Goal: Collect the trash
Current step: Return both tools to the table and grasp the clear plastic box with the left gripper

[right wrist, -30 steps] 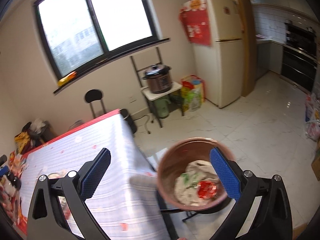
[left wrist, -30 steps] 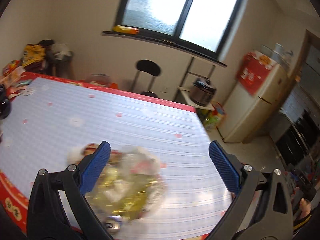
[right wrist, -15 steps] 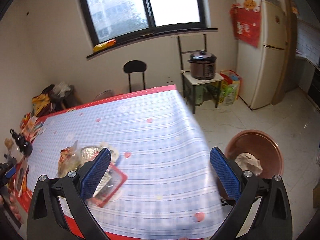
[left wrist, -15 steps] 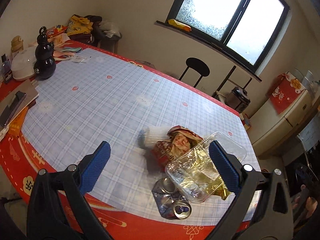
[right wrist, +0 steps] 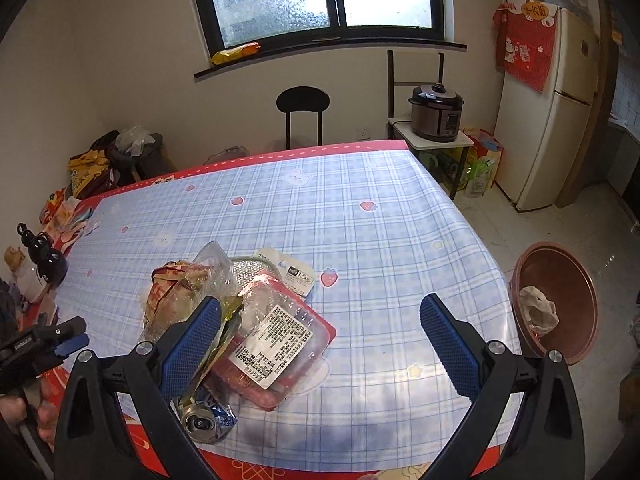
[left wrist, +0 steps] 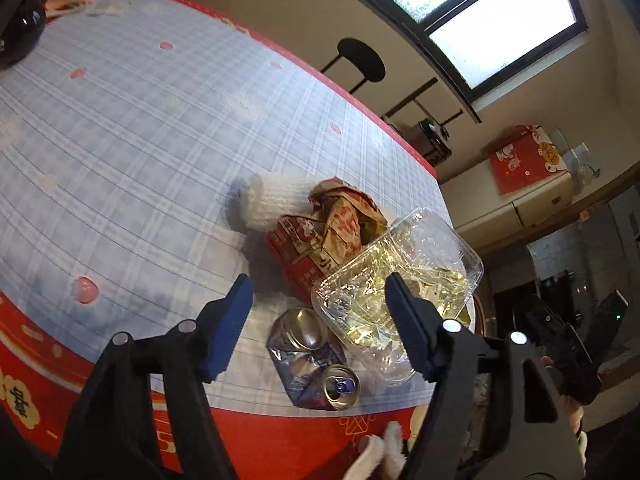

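Both grippers empty, fingers apart: left gripper (left wrist: 318,320) poised over can (left wrist: 316,360); right gripper (right wrist: 320,344) above table (right wrist: 360,216); bin (right wrist: 556,300) beside table.

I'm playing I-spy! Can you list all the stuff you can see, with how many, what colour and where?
crushed can: one, silver and blue, near table edge
clear plastic container: one, see-through with yellow scraps, beside the can
crumpled wrapper: one, red and tan, behind the container
foam net sleeve: one, white, beside the wrapper
labelled meat tray: one, red, in the pile
trash bin: one, brown, on the floor
table: one, blue checked cloth
chair: one, black
rice cooker: one, dark
fridge: one, cream
left gripper: open, blue pads
right gripper: open, blue pads
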A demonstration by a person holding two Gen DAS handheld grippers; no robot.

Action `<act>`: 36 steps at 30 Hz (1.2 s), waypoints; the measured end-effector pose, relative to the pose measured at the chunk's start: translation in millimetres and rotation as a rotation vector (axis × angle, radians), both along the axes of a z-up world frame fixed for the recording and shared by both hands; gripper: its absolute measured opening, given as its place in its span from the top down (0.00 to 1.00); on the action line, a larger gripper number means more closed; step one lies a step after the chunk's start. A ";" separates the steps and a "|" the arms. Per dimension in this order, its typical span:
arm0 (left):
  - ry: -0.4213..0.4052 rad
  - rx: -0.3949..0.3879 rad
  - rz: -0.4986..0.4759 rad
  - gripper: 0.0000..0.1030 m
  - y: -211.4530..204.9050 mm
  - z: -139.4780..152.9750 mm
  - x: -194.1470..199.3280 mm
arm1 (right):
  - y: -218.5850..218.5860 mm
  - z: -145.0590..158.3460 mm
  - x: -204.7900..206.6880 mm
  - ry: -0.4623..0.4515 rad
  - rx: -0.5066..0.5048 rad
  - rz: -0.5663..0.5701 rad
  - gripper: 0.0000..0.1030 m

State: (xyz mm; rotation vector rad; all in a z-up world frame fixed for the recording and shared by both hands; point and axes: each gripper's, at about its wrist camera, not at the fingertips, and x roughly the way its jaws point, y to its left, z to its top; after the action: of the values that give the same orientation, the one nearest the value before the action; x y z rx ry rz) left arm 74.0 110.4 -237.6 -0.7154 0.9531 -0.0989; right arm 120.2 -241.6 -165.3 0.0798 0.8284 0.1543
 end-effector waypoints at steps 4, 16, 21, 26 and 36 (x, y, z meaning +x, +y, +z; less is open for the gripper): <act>0.069 -0.099 -0.062 0.38 -17.6 -33.0 18.3 | 0.6 -11.8 -6.9 0.023 0.003 -0.029 0.05; 0.180 -0.241 -0.084 0.44 -39.1 -86.3 40.2 | -15.5 -30.6 -17.3 0.086 -0.015 -0.059 0.05; 0.174 -0.248 -0.099 0.46 -43.7 -87.6 42.3 | -14.4 -37.3 -19.6 0.097 -0.004 -0.056 0.05; 0.155 -0.234 -0.123 0.64 -47.7 -78.6 43.6 | -9.0 -37.0 -19.1 0.094 -0.003 -0.036 0.05; 0.092 -0.250 -0.138 0.72 -40.1 -62.3 33.4 | -1.8 -35.4 -20.4 0.090 0.010 0.005 0.05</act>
State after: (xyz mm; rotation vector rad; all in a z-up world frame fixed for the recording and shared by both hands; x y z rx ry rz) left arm 107.4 70.3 -299.9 -0.8891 1.0899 -0.3130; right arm 99.8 -243.4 -200.7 0.0945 0.9178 0.1602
